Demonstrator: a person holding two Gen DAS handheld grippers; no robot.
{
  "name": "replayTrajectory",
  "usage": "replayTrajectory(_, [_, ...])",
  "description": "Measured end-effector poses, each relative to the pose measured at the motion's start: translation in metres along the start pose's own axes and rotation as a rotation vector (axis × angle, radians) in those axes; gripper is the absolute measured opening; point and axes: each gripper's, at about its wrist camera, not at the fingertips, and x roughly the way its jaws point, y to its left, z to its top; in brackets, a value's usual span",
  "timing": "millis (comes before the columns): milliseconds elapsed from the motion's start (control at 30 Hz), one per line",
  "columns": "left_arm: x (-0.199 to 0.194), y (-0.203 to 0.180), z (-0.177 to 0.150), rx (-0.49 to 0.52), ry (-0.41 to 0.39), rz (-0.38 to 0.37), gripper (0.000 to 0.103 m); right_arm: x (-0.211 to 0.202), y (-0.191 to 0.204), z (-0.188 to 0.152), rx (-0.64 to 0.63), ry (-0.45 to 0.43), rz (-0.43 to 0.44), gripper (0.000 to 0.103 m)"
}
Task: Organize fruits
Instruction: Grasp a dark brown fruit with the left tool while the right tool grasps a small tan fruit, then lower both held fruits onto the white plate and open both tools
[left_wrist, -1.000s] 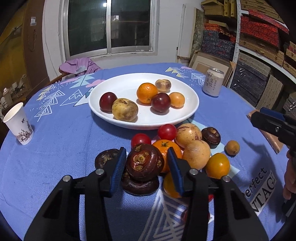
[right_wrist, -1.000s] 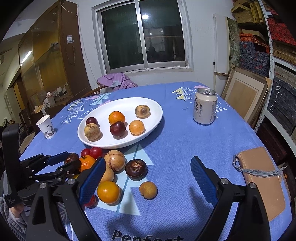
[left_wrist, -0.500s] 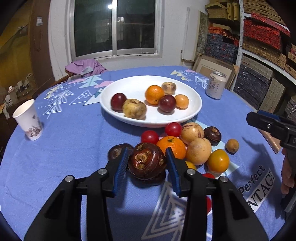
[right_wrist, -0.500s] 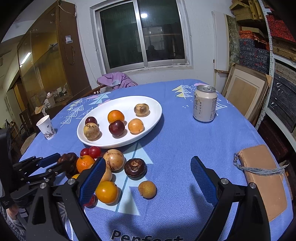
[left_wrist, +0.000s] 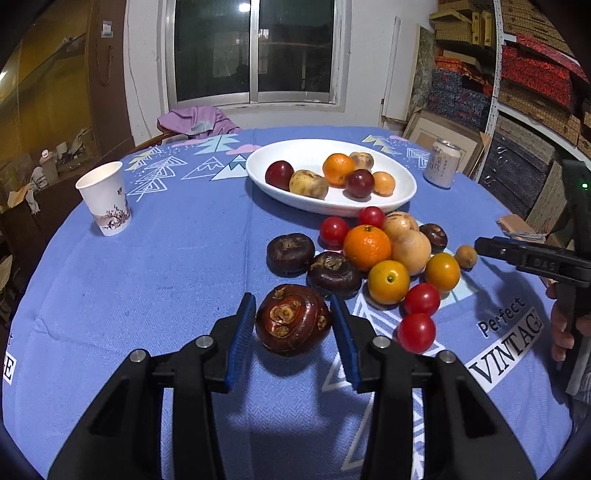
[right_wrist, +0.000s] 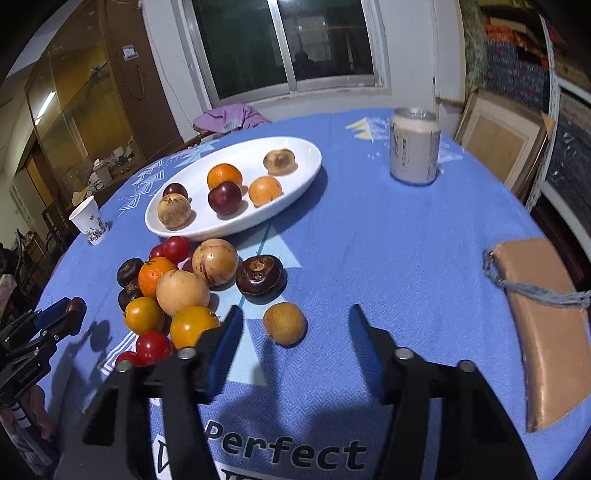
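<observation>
A: What does the left hand-held gripper have?
B: It is pinching a dark brown water chestnut between its blue pads, lifted above the blue cloth of the bench.

A: And the right hand-held gripper?
B: Its jaws have just been closing and are partly spread. A small brown fruit lies on the cloth between the fingertips, nearer the left one; neither pad touches it.

A: What is just beyond the grippers?
B: A loose heap: red tomatoes, yellow-orange fruits, an orange, two tan round fruits and more dark chestnuts.

A: Farther out?
B: The white oval plate past the heap, holding six fruits. A drink can stands beyond the right gripper, a paper cup far left of the left one.
</observation>
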Motion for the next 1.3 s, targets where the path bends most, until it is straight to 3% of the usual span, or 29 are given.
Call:
replayTrajectory(233, [0.000,-0.003,0.001,0.007,0.001,-0.009,0.041,0.014,-0.002,0.001,0.037,0.044,0.029,0.051])
replayTrajectory(500, [0.003,-0.004,0.001,0.011,0.016,-0.007,0.041,0.026,0.000,-0.003,0.039,0.086,0.049,0.029])
replayTrajectory(800, [0.011,-0.002,0.007,0.004,0.028,-0.003,0.041,0.013,0.002,0.000,0.015,0.020,0.036,0.028])
replayTrajectory(867, [0.015,0.002,0.022,-0.013,0.030,-0.005,0.041,0.000,0.001,0.012,0.023,-0.036,0.041,0.028])
replayTrajectory(1033, [0.029,0.003,0.075,-0.012,0.001,0.015,0.041,-0.005,0.015,0.057,-0.003,-0.065,0.052,0.028])
replayTrajectory(1300, [0.089,-0.020,0.150,-0.022,0.004,0.004,0.041,0.051,0.041,0.111,-0.034,-0.018,0.038,0.028])
